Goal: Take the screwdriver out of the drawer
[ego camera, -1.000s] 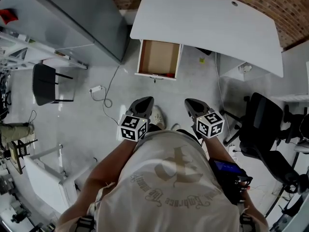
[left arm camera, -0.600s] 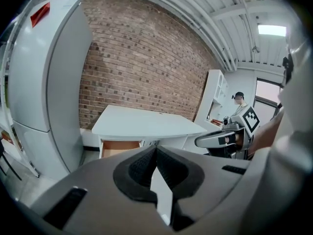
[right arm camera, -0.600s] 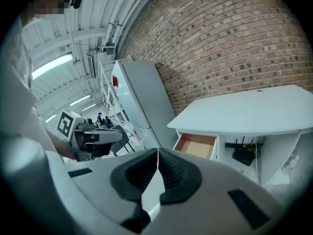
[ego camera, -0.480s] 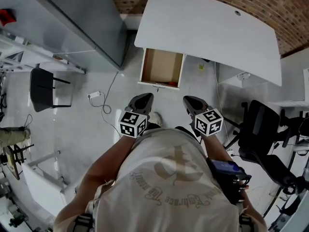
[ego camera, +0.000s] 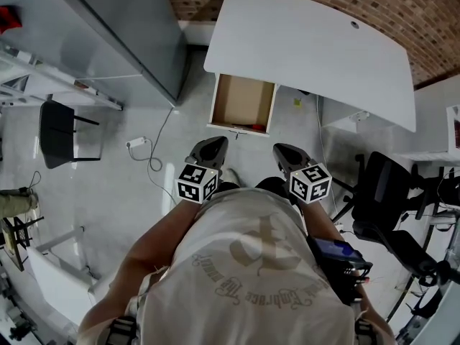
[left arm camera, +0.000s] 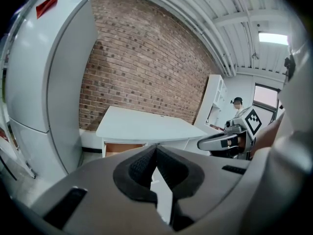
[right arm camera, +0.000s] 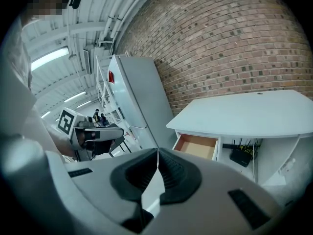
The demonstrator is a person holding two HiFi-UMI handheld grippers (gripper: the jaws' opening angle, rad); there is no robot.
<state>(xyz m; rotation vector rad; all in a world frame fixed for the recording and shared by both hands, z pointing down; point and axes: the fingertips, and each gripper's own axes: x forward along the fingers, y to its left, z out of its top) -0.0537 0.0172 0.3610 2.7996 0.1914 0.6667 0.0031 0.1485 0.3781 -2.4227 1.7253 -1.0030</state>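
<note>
- The open wooden drawer [ego camera: 242, 99] juts out from under the white curved desk [ego camera: 309, 45], near the desk's left end in the head view.
- A small red thing [ego camera: 252, 126] lies against the drawer's front wall. I cannot tell whether it is the screwdriver.
- The left gripper [ego camera: 209, 149] and right gripper [ego camera: 287, 154] hover side by side in front of the desk, well apart from the drawer.
- Each gripper's jaws are pressed together at the tips and hold nothing.
</note>
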